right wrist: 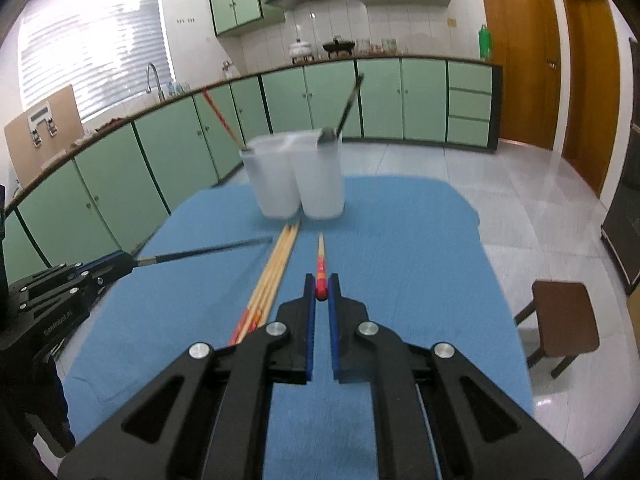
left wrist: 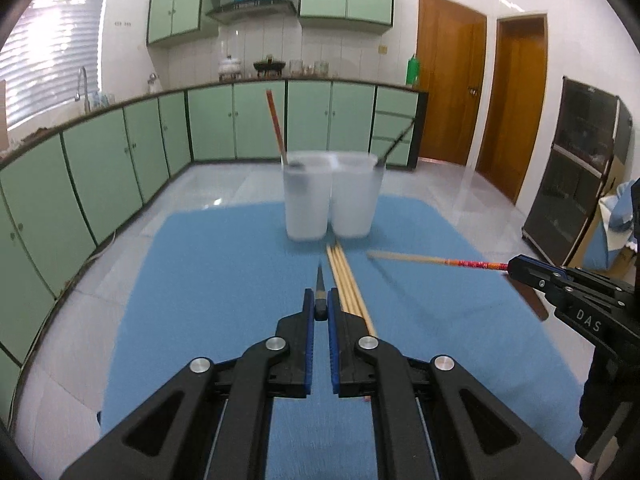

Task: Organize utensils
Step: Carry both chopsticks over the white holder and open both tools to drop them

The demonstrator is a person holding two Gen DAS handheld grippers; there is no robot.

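Two frosted plastic cups stand side by side at the far end of the blue mat (left wrist: 200, 280): the left cup (left wrist: 307, 196) holds a red-handled chopstick (left wrist: 275, 120), the right cup (left wrist: 355, 196) a dark chopstick (right wrist: 349, 106). Several wooden chopsticks (left wrist: 348, 284) lie on the mat in front of the cups. My left gripper (left wrist: 320, 306) is shut on a dark chopstick (left wrist: 320, 282), also in the right wrist view (right wrist: 208, 250). My right gripper (right wrist: 322, 290) is shut on a wooden chopstick with a red end (right wrist: 321, 264), held above the mat.
The mat covers a table (right wrist: 400, 240). A brown stool (right wrist: 564, 320) stands on the tiled floor to the right. Green kitchen cabinets (left wrist: 100, 168) run along the left and back walls. A dark glass cabinet (left wrist: 576, 168) stands at the right.
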